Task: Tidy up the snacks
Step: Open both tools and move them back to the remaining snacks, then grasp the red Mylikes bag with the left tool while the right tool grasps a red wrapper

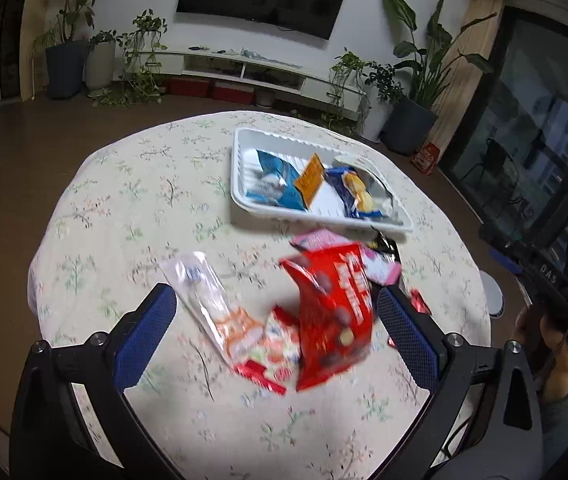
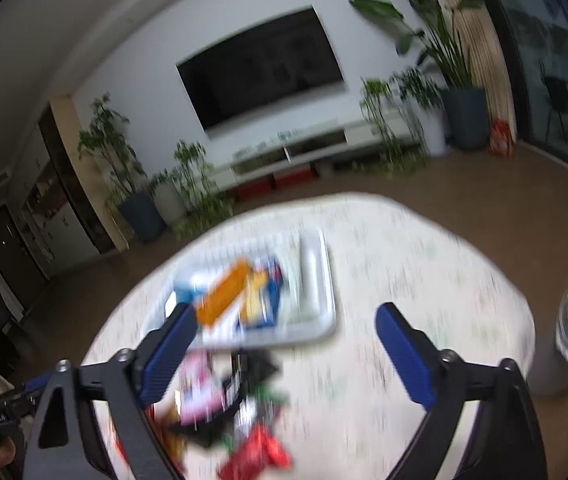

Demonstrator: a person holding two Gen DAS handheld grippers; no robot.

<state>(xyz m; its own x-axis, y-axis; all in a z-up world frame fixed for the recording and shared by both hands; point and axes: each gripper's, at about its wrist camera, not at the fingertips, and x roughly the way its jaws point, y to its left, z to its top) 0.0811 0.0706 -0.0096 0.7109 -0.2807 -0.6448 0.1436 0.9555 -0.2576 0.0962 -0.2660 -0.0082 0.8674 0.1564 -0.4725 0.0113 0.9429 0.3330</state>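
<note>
Left gripper point(image 1: 276, 312) spread wide above the counter point(image 1: 132, 184), gripping nothing, a blurred red snack bag point(image 1: 333, 320) seen between its blue pads but touching neither. Right gripper point(image 2: 285, 336) gaping too, empty. White tray point(image 1: 244, 192) farther back on the flowered cloth, holding a blue packet point(image 1: 274, 178), an orange packet point(image 1: 309, 178) and a dark blue one point(image 1: 347, 194). Loose wrappers heaped just in front of the tray.
</note>
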